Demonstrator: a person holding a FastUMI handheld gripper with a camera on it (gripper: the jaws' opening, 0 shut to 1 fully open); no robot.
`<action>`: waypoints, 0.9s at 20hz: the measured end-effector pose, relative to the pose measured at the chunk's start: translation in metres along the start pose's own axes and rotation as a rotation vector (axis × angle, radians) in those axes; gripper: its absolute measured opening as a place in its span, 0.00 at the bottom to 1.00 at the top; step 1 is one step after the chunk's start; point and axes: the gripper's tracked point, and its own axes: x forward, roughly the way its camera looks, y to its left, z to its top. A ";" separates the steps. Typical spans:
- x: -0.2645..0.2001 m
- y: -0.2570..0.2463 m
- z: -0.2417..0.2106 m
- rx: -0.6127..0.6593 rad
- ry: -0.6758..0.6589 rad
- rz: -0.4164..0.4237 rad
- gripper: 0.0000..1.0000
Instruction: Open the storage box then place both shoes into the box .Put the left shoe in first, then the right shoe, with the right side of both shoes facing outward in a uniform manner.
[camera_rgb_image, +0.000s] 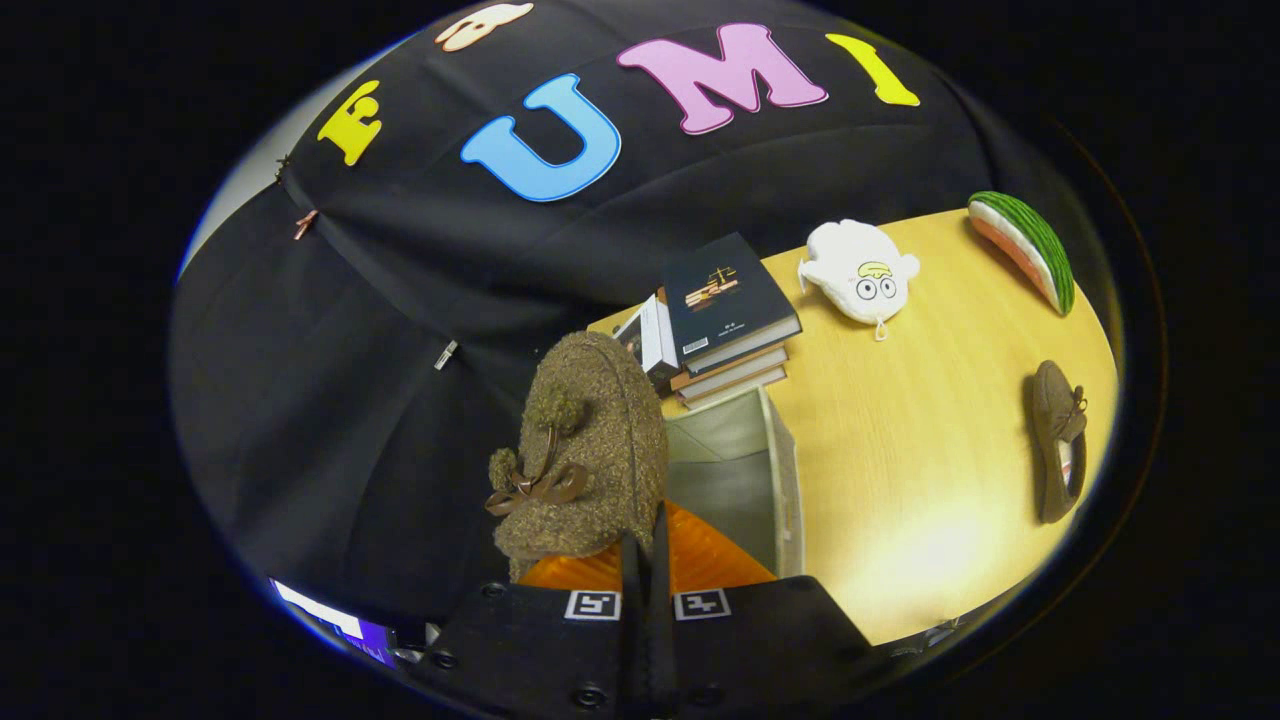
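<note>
The gripper (645, 560) has its fingers clamped tight on the edge of a brown shoe (585, 450), held up above the open box (790, 480). Just beyond the box lies a stack of books (725, 310). The second shoe (1058, 440) rests on the table (900, 450), well to the right. Farther off lie a white plush (858, 270) and a watermelon slice (1025, 245).

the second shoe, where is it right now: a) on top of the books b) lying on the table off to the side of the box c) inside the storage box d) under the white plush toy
b: the second shoe lies on the bare table, apart from the storage box, while the jaws are shut on the first shoe.
</note>
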 end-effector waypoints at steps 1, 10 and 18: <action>0.011 0.001 -0.005 0.003 0.005 -0.010 0.05; 0.082 -0.019 -0.051 -0.032 0.073 -0.152 0.05; 0.090 -0.023 -0.073 0.006 0.152 -0.140 0.35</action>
